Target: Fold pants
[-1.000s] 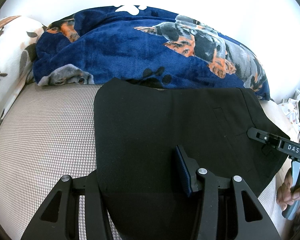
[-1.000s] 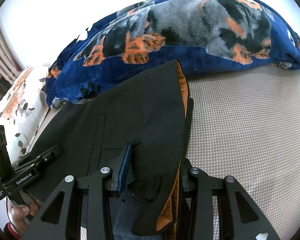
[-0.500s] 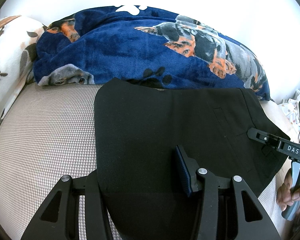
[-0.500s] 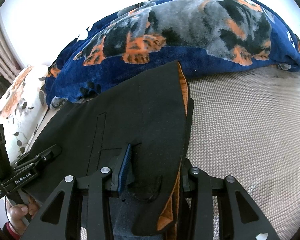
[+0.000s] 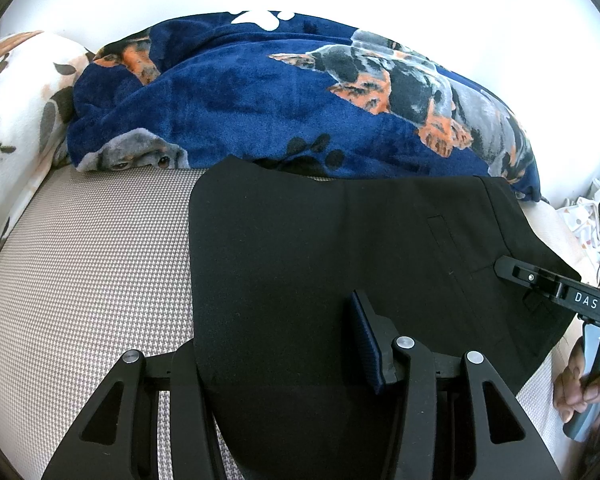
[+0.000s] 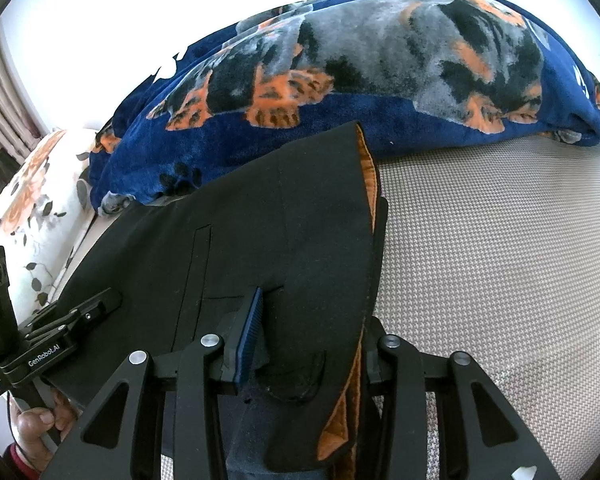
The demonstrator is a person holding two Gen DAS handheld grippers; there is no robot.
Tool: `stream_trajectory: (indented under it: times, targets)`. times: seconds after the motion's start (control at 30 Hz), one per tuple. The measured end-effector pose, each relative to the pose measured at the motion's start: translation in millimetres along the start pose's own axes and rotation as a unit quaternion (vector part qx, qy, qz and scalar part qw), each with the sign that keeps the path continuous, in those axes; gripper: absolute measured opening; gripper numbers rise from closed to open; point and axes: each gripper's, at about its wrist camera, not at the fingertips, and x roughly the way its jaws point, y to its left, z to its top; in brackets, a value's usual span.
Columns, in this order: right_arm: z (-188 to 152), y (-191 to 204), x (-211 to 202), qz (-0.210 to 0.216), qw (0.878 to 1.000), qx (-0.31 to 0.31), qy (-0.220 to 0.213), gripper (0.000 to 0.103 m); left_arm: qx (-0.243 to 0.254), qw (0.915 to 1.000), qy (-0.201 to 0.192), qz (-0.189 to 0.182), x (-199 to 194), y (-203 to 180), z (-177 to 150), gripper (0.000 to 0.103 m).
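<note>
Black pants lie spread on the grey woven bed surface; they also show in the right wrist view, with an orange lining along the waistband edge. My left gripper is shut on the near edge of the pants at their left end; its blue pad lies on top of the cloth. My right gripper is shut on the near edge at the waistband end. Each gripper shows in the other's view: the right, the left.
A navy dog-print blanket is heaped along the far side, touching the pants' far edge. A white floral pillow lies at the left. A curtain hangs at the far left in the right wrist view.
</note>
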Motion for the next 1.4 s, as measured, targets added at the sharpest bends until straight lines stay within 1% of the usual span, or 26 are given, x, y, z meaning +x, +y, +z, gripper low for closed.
stream_trajectory:
  times: [1.4]
  targets:
    - [-1.0, 4.8, -1.1, -0.025, 0.999, -0.022, -0.007, 0.040, 0.001, 1.0000, -0.001, 0.000, 0.2, 3.5, 1.6, 0.049]
